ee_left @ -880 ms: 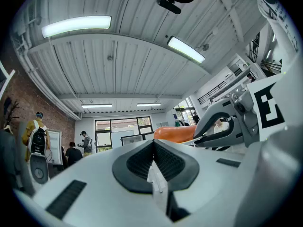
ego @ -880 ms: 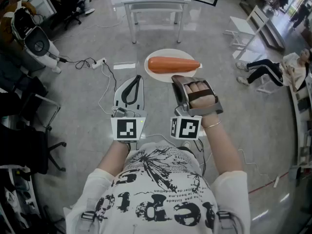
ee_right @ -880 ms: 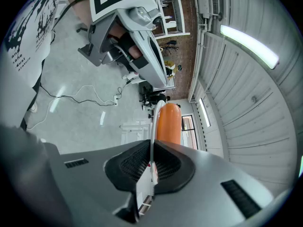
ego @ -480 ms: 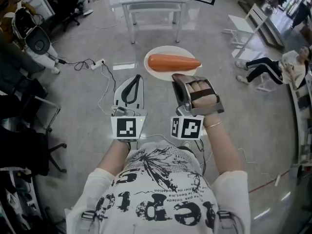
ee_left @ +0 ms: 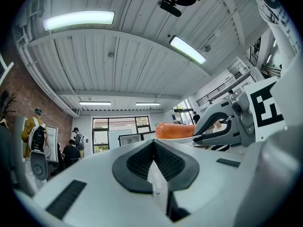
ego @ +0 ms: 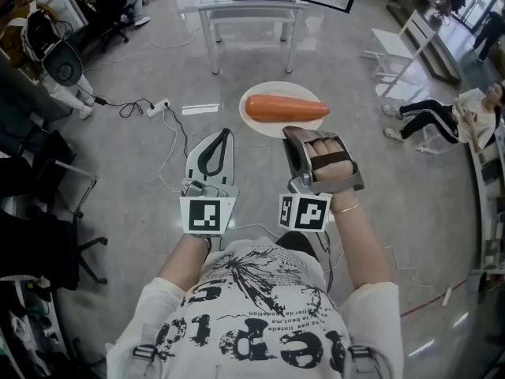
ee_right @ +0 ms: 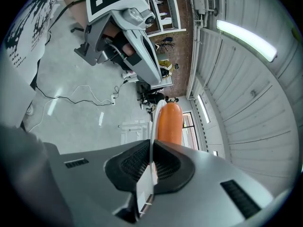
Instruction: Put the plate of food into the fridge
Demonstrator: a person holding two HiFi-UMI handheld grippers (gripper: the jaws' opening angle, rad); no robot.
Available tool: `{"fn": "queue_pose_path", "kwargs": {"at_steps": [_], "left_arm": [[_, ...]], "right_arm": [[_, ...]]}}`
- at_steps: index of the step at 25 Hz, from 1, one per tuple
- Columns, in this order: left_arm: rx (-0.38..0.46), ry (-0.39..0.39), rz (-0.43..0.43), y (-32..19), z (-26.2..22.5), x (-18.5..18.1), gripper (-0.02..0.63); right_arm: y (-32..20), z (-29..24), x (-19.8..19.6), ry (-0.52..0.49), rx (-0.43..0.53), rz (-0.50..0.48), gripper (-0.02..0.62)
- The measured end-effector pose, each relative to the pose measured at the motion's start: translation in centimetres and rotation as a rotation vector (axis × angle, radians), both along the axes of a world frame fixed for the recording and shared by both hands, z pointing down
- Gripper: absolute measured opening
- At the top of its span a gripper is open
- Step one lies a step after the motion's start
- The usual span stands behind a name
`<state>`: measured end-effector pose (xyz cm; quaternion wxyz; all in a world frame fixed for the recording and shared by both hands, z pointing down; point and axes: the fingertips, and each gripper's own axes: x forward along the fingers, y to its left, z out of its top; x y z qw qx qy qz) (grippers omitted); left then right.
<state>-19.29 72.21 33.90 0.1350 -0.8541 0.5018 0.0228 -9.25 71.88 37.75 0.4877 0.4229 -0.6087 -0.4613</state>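
A round white plate point(ego: 256, 95) carrying one long orange piece of food point(ego: 286, 108) hangs above the grey floor in the head view. My right gripper point(ego: 294, 132) is shut on the plate's near rim. In the right gripper view the plate's edge point(ee_right: 152, 126) runs between the closed pads, with the orange food point(ee_right: 169, 122) just beyond. My left gripper point(ego: 224, 133) is held to the left of the plate, apart from it, shut and empty. In the left gripper view its pads point(ee_left: 142, 162) meet, and the food point(ee_left: 174, 130) and right gripper point(ee_left: 222, 126) show to the right.
A white-framed table point(ego: 248, 6) stands ahead of the plate. A power strip with cables point(ego: 160, 101) lies on the floor at left. Black chairs point(ego: 47, 180) crowd the left side. A seated person point(ego: 442, 113) and a white chair point(ego: 394, 46) are at right.
The plate and right gripper have drifted slightly right and nearer in the head view. The grip on the rim is unchanged, and the left gripper stays shut beside it.
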Motion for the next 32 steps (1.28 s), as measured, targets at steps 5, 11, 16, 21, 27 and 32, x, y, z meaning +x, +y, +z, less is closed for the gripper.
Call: {"fn": "queue_pose_path", "kwargs": {"at_steps": [5,11,16,21,27,32], "left_arm": [[-0.046,-0.011,-0.015,-2.0,1.6,1.1,0.007],[-0.065,-0.012,-0.049,-6.5,2.7,2.9,0.008],[-0.041,-0.056,-0.075,-11.2,2.5,7.1,0.008],[-0.041,-0.026,-0.122,-17.1,1.2,11.5,0.008],[-0.028,-0.003,-0.184,-24.1,0.1,17.1,0.008],[-0.039,-0.009,-0.192,-26.5,2.5,19.0,0.008]], "right_arm": [[-2.3,0.9,1.6,-0.014,-0.021,0.009,0.017],[-6.9,2.1,3.7,-0.018,-0.055,-0.024,0.017],[-11.9,2.5,7.0,-0.021,-0.075,-0.074,0.016],[-18.1,1.6,11.6,-0.026,-0.076,-0.122,0.017],[-24.9,-0.1,17.3,-0.021,-0.065,-0.166,0.017],[-27.3,1.7,19.1,-0.038,-0.063,-0.177,0.017]]}}
